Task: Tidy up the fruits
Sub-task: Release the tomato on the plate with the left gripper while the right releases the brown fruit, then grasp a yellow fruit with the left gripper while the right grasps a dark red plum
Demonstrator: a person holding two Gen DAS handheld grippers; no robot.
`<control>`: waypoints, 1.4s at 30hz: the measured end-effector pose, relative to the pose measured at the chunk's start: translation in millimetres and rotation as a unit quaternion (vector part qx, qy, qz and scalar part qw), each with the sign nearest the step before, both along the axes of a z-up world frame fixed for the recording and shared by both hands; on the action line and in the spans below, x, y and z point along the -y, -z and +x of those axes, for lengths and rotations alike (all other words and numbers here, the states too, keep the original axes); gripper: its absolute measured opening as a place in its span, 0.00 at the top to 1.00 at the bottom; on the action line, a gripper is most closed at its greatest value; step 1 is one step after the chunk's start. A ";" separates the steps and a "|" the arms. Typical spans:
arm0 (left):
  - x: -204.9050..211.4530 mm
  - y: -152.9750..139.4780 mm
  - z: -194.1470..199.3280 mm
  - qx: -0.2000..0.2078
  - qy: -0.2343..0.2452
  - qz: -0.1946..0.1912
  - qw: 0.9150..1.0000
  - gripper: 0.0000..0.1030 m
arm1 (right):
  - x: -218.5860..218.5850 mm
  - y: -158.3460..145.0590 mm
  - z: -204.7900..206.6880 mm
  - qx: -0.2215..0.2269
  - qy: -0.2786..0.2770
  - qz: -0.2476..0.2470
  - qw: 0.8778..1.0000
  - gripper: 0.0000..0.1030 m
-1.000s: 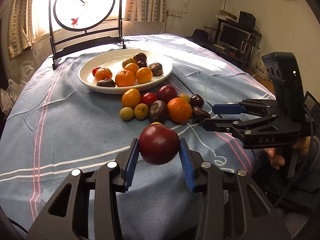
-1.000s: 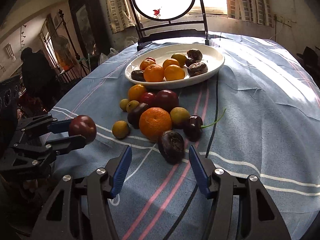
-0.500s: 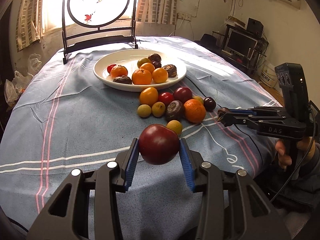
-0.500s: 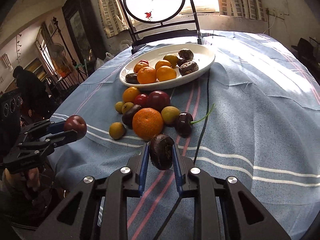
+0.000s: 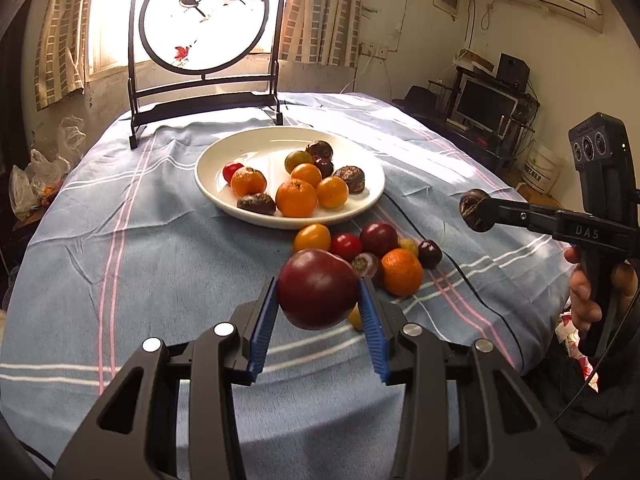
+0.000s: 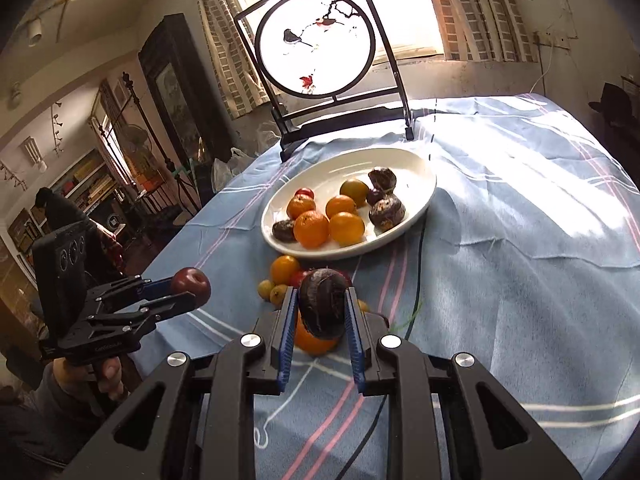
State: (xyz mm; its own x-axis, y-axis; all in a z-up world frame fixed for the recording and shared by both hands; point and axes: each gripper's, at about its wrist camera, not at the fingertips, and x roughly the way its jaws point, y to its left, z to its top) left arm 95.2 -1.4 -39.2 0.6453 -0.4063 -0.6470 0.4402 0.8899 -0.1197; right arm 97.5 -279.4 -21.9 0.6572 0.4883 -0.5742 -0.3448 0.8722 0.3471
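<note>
**Both tools loaded, plate ahead**

Sunlit from the window behind, the striped blue cloth on the counter [image 5: 132, 264] carries a white plate [image 5: 372, 196] already holding oranges and dark fruits. The left tool [image 5: 319, 300] is clamped on a round dark-red plum [image 5: 318, 294], held above the cloth just short of the loose fruit cluster [image 5: 372, 248] that lies beside the plate's near rim. The right tool [image 6: 322, 314] grips a wrinkled dark passion fruit [image 6: 323, 306], also lifted clear of the counter.

To finish this step well, each fruit should probably be carried over the rim to a bare part of the plate, lowered until nearly resting, then released gently so it does not roll into its neighbours; one tool at a time would avoid crowding. A round painted screen [image 5: 204, 20] stands at the counter's far edge, with curtains behind it.
</note>
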 end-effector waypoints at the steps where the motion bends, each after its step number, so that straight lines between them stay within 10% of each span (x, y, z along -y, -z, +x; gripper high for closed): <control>1: 2.1 -3.8 10.5 0.000 0.002 -0.003 1.000 0.61 | 1.0 -4.3 11.2 -0.003 0.001 0.007 1.000 0.77; 13: 37.8 -2.8 178.4 -0.039 -0.039 0.006 0.998 0.59 | -11.9 2.9 171.6 -0.055 0.059 0.011 0.997 0.75; 17: 32.8 -0.7 200.2 -0.044 -0.070 -0.003 0.997 0.41 | -15.3 1.3 180.8 -0.041 0.078 0.000 0.996 0.57; 32: 44.6 29.2 -2.7 -0.027 0.085 0.065 0.994 0.32 | 13.3 13.2 9.3 -0.013 0.044 -0.017 0.999 0.57; 42: 64.2 63.1 14.8 -0.070 0.071 0.069 0.993 0.76 | 14.5 33.2 -25.7 -0.028 0.040 -0.038 0.998 0.59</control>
